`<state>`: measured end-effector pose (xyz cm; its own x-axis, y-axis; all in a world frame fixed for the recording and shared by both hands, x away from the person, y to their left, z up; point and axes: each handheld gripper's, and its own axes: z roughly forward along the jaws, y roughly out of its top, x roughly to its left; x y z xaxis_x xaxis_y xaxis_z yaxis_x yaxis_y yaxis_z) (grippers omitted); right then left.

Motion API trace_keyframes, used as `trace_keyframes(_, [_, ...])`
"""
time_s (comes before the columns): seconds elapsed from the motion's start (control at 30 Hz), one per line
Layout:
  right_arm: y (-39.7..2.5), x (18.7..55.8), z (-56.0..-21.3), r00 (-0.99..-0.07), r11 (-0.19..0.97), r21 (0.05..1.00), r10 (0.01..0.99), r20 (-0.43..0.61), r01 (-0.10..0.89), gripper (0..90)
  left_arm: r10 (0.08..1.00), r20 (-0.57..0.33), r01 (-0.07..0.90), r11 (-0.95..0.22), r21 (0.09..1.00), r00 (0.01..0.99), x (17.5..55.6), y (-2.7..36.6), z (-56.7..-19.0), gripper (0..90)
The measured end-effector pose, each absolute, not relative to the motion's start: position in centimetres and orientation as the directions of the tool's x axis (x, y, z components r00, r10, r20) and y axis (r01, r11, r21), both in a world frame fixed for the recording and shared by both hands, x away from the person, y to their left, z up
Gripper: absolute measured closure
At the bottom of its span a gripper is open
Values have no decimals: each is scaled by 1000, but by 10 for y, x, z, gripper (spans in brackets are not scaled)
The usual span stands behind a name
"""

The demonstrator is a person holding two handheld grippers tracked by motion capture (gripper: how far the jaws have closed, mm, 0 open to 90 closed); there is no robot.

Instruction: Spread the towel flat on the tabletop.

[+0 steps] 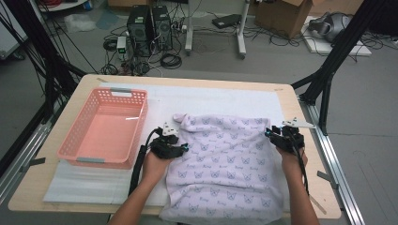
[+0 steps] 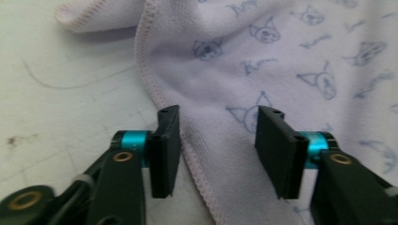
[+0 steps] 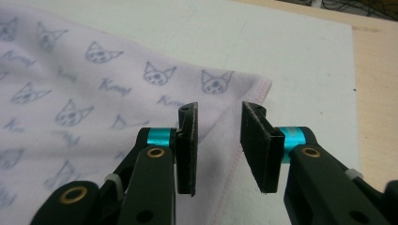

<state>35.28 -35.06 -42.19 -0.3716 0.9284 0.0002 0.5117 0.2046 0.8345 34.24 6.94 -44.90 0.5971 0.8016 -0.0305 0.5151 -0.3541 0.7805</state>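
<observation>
The lilac printed towel (image 1: 223, 164) lies spread flat on the worktop (image 1: 281, 93), just beside the pink basket (image 1: 105, 126), its near edge hanging over the worktop's front. The left gripper (image 2: 218, 140) sits at the towel edge nearest the basket, fingers (image 2: 165, 150) apart and straddling the stitched hem. The right gripper (image 3: 218, 140) sits at the towel corner farthest from the basket, fingers (image 3: 187, 147) apart over the hem, clamping nothing
</observation>
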Motion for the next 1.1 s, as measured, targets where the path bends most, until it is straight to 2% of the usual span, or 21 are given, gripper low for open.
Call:
trace_keyframes(0.03, [-352, 350, -421, -384, 201, 835, 923, 14, 513, 645, 794, -48, 517, -348, 782, 606, 343, 70, -449, 661])
trace_keyframes(0.07, [-353, 347, -420, -387, 198, 829, 922, 24, 523, 632, 797, -51, 523, -345, 779, 601, 343, 70, -448, 834])
trace_keyframes(0.1, [-355, 344, -421, -396, 202, 827, 918, 27, 524, 630, 803, -51, 526, -340, 780, 594, 343, 69, -448, 862])
trace_keyframes(0.17, [-356, 337, -421, -425, 208, 824, 904, 44, 528, 617, 842, -26, 525, -312, 792, 539, 346, 74, -447, 869])
trace_keyframes(0.27, [-356, 325, -425, -476, 240, 806, 877, 58, 541, 582, 895, -63, 540, -209, 815, 441, 353, 93, -445, 870])
trace_keyframes(0.33, [-355, 322, -428, -494, 245, 803, 866, 71, 544, 572, 910, -49, 539, -199, 819, 411, 356, 100, -447, 870])
trace_keyframes(0.4, [-351, 318, -433, -532, 278, 787, 843, 75, 550, 567, 905, -76, 541, -182, 821, 419, 357, 105, -448, 868])
trace_keyframes(0.47, [-346, 315, -440, -566, 299, 770, 819, 96, 563, 567, 889, -110, 538, -167, 826, 444, 355, 103, -448, 827])
trace_keyframes(0.5, [-339, 316, -446, -580, 337, 746, 811, 80, 574, 570, 879, -138, 550, -156, 821, 456, 355, 101, -447, 622])
trace_keyframes(0.53, [-339, 316, -446, -580, 337, 746, 811, 80, 574, 570, 866, -161, 561, -155, 813, 473, 353, 100, -446, 622])
trace_keyframes(0.57, [-337, 316, -447, -571, 347, 744, 819, 57, 571, 606, 853, -165, 568, -174, 805, 495, 352, 98, -446, 570])
trace_keyframes(0.6, [-337, 317, -447, -561, 347, 746, 827, 42, 568, 679, 845, -169, 578, -189, 794, 507, 350, 95, -446, 520])
trace_keyframes(0.63, [-338, 318, -446, -551, 347, 745, 834, 34, 570, 812, 835, -175, 585, -200, 786, 521, 349, 93, -446, 487])
trace_keyframes(0.67, [-340, 319, -446, -548, 347, 745, 836, 30, 570, 869, 827, -185, 592, -206, 779, 531, 348, 92, -445, 476])
trace_keyframes(0.7, [-342, 322, -446, -546, 342, 755, 837, 26, 560, 880, 821, -201, 597, -198, 777, 534, 347, 91, -445, 469])
trace_keyframes(0.77, [-344, 327, -447, -508, 332, 768, 861, -10, 548, 887, 817, -216, 587, -176, 790, 536, 343, 89, -444, 463])
trace_keyframes(0.9, [-351, 339, -449, -395, 312, 787, 914, -95, 532, 887, 816, -197, 590, -204, 781, 543, 339, 86, -447, 467])
trace_keyframes(0.97, [-354, 341, -450, -372, 278, 788, 926, -67, 549, 877, 815, -196, 583, -200, 788, 545, 333, 87, -450, 475])
trace_keyframes(1.0, [-354, 339, -449, -371, 266, 794, 927, -55, 546, 855, 814, -190, 577, -205, 790, 549, 331, 88, -452, 473])
trace_keyframes(1.1, [-355, 332, -444, -389, 257, 808, 921, -37, 531, 701, 811, -201, 581, -198, 790, 549, 325, 89, -452, 474])
